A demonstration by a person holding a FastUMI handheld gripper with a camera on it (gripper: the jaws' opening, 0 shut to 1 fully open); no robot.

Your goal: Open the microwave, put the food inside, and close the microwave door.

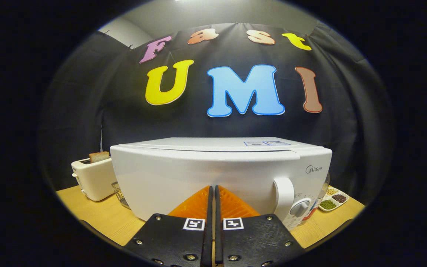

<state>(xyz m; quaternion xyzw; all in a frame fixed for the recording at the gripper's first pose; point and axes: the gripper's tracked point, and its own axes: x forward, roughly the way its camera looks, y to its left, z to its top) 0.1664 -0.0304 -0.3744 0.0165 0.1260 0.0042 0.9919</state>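
On the table (98,217), the white microwave (213,178) sat w/ door closed just ahead of the tongs (213,191), whose orange fingers (195,205) were pressed together, holding nothing, toaster (93,178) beside it.

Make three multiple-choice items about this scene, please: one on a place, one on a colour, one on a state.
1. Where does the cream two-slot toaster stand?
A. on top of the microwave
B. beside the white box-shaped microwave, on the side away from its handle
C. between the fingers

2. What colour are the ribbed finger pads of the gripper?
A. orange
B. green
C. blue

3. How is the microwave door?
A. wide open
B. taken off
C. closed

Key: 1 B, the toaster sits on the wooden table opposite the white curved handle. 2 A, both pads look orange. 3 C, the door lies flush with the front, and the fingers are together before it.
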